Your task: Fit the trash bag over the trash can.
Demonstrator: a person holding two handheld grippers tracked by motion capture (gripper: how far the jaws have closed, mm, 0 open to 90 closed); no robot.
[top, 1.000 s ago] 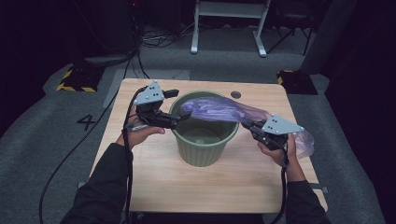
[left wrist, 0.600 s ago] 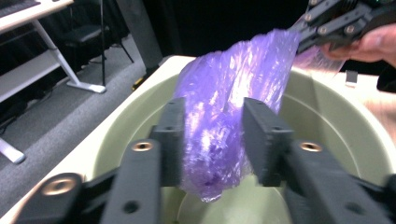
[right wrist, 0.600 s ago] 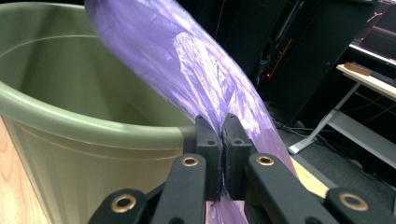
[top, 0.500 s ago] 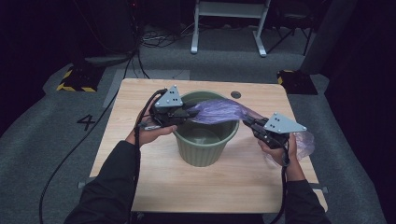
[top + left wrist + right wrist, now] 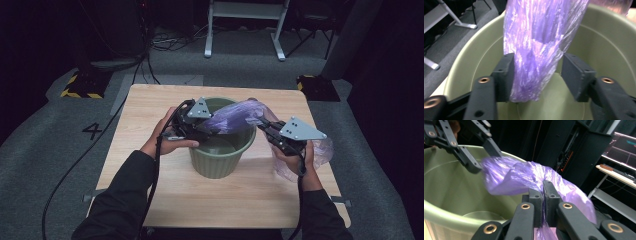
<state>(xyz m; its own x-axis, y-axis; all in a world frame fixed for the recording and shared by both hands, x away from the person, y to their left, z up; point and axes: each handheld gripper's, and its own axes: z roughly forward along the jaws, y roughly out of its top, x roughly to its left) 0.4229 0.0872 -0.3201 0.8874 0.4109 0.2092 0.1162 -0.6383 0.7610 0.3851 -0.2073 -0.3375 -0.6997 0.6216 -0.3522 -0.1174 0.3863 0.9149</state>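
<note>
purple bag (image 5: pixel 235 119) is stretching across the green bin (image 5: pixel 220 160) mouth. right gripper (image 5: pixel 267 129), clamped shut, is pinching it at the rim; left gripper (image 5: pixel 206 131) jaws, just reopening, are straddling it unpressed. lining step underway; next, regrip and spread.

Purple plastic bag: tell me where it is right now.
In the high view the purple plastic bag stretches across the green bucket's mouth at table centre, pinched in the right gripper, its free end between the left gripper's open fingers.

Plastic bag (image 5: pixel 235 117) translucent purple, glossy. Bucket (image 5: pixel 220 157) olive green, ribbed outside. Table (image 5: pixel 150 105) light wood grain. Floor (image 5: pixel 45 165) grey carpet, black "4". Jaws black, brass rivets.
</note>
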